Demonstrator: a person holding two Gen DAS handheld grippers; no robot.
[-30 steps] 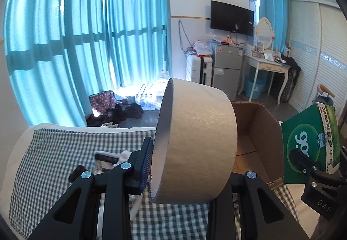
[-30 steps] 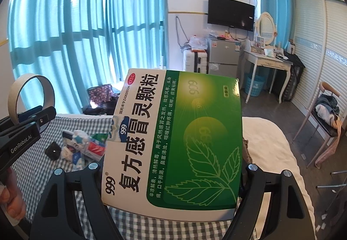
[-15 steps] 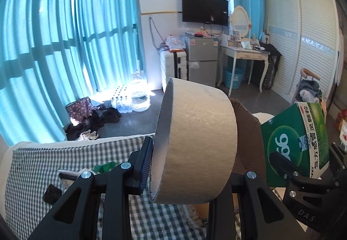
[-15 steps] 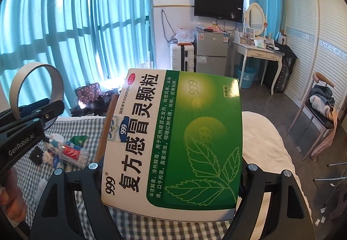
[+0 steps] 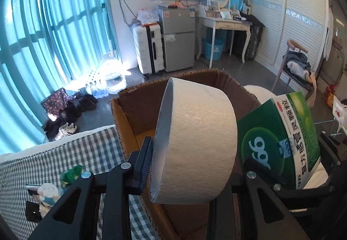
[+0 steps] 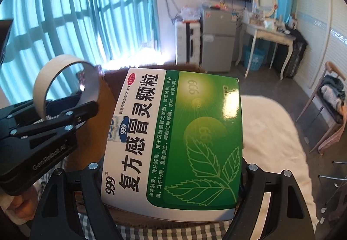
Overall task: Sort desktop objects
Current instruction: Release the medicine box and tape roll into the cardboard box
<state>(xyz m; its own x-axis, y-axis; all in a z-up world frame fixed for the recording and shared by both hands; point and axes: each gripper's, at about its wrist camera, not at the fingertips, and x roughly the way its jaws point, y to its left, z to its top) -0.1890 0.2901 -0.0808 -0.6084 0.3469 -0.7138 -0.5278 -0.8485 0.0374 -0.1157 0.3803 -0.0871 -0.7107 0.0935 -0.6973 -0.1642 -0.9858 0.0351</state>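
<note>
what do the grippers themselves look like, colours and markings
Both grippers, left and right, are matte black plastic with triangular cut-outs and silver screw heads. The left fingers carry ribbed dark blue pads. White "GenRobot.AI" lettering marks its body.

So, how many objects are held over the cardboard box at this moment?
2: a tape roll in the left gripper, and a green medicine box in the right gripper. The box interior is partly hidden.

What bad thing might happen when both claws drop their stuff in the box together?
The tape roll and medicine box hang close together over the cardboard box, so they might bump. The left gripper holds the roll on edge; it may roll once released. The medicine box sits near the carton's right wall and could catch there.
</note>
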